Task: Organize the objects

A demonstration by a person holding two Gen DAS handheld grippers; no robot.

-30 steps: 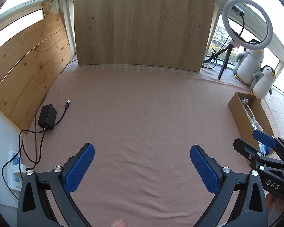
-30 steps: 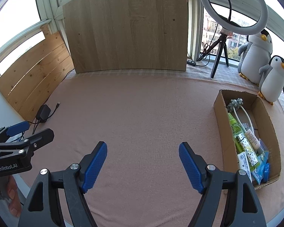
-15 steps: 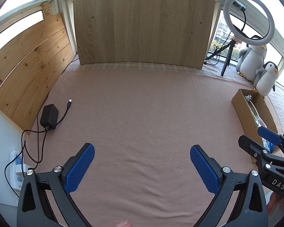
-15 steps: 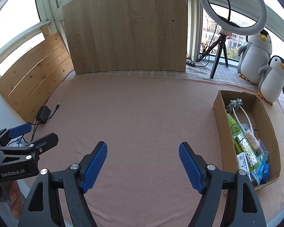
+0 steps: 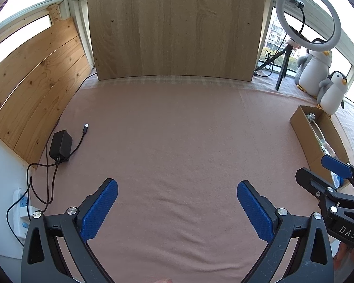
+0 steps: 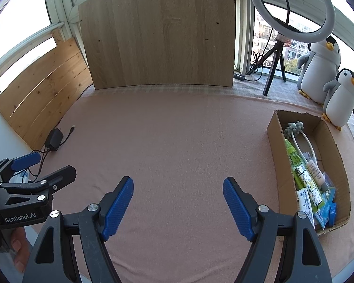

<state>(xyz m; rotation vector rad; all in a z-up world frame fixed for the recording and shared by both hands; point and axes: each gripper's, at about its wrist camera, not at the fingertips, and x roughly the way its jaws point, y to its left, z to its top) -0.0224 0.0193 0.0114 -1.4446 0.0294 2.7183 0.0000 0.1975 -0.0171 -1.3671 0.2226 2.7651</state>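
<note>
A cardboard box (image 6: 274, 146) lies on the pink cloth at the right; it also shows in the left wrist view (image 5: 304, 129). Inside it are a green tube (image 6: 294, 160), a white massager with a grey knobbed head (image 6: 293, 128), a cream tube (image 6: 314, 168) and blue packets (image 6: 327, 210). My left gripper (image 5: 177, 202) is open and empty above the cloth near the front edge. My right gripper (image 6: 178, 200) is open and empty, left of the box. Each gripper shows at the side of the other's view.
A black charger (image 5: 60, 145) with a cable lies at the left, near a white power strip (image 5: 21, 212). A wooden board (image 5: 174, 26) stands at the back, pine planks (image 5: 33, 85) at the left. A ring light (image 6: 292, 11) and two plush penguins (image 6: 339, 96) stand back right.
Both grippers have drawn back a little toward the front edge, so the scene sits slightly farther away. Both stay open and empty.
</note>
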